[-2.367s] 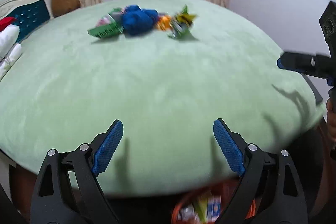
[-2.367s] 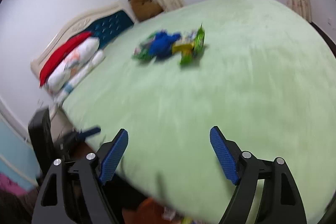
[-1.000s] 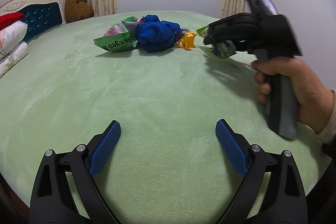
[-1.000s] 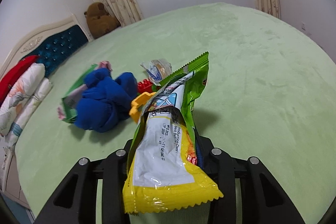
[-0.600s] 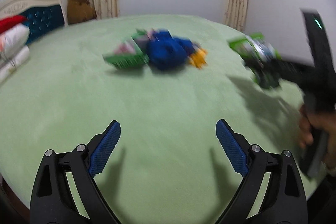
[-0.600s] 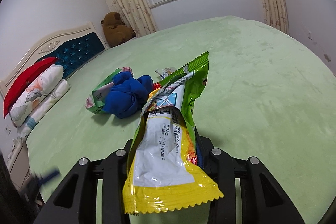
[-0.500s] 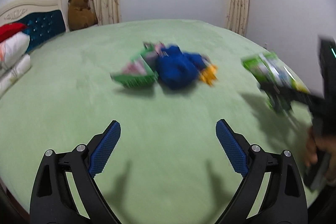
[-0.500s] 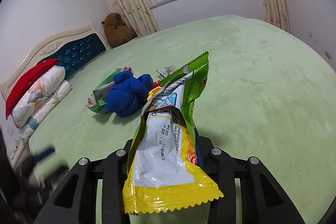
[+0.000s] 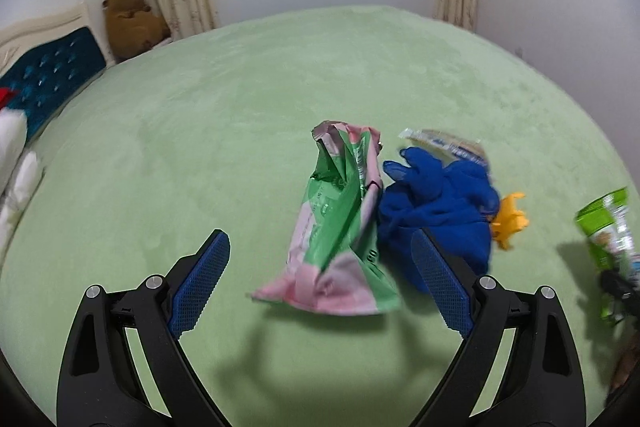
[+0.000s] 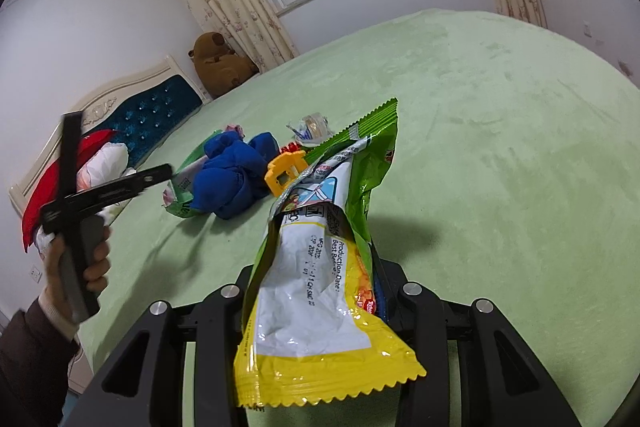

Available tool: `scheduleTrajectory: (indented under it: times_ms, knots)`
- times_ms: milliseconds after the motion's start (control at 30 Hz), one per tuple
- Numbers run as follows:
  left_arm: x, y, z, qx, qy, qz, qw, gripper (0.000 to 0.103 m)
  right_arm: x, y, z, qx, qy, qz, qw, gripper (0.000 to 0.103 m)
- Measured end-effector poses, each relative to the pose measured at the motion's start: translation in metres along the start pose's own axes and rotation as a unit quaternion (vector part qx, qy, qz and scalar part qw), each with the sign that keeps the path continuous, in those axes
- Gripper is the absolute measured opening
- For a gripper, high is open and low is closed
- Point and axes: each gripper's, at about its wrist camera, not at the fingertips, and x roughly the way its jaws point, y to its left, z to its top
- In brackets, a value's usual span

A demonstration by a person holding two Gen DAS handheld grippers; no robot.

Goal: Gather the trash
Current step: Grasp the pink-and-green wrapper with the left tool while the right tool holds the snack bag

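Right gripper (image 10: 316, 291) clamps snack wrapper (image 10: 320, 267)

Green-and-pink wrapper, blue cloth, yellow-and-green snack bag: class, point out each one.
Green-and-pink wrapper (image 9: 340, 223), left wrist view, crumpled middle.
Blue cloth (image 9: 444, 203), left wrist view, bunched centre.
Yellow-and-green snack bag (image 10: 316, 291), right wrist view, white back panel.

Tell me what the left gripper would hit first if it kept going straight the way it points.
Most likely the crumpled green-and-pink foil wrapper, which lies centred between the open left gripper's fingers on the green bedspread. Depth is unclear; the blue cloth bundle sits just right of that line.

The left gripper (image 9: 320, 277), jaws wide, has swung in over the green-and-pink wrapper (image 9: 336, 227).
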Motion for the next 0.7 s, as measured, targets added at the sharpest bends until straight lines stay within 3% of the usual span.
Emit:
scheduleTrajectory:
  times_ms: [233,433,533,600,700]
  knots:
    - [0.042,-0.011,-0.001,0.064,0.041,0.03,0.9967,0.09,-0.02,0.008,-0.004,-0.005,-0.025,0.008,1.0,0.038]
    - [0.073,-0.006,0.007,0.044,0.058,0.028,0.997,0.085,-0.031,0.009,-0.007,0.009,-0.022,0.019,1.0,0.039]
    - [0.079,-0.007,0.011,0.014,0.06,0.0,0.9981,0.065,-0.042,0.011,-0.009,0.006,-0.028,0.02,0.999,0.039]
    - [0.081,-0.008,0.011,-0.003,0.063,-0.023,0.9978,0.037,-0.053,0.014,-0.01,-0.001,-0.036,0.017,0.999,0.039]
    - [0.079,-0.014,0.008,-0.01,0.056,-0.03,0.998,0.024,-0.069,0.019,-0.012,-0.014,-0.047,0.012,0.999,0.039]
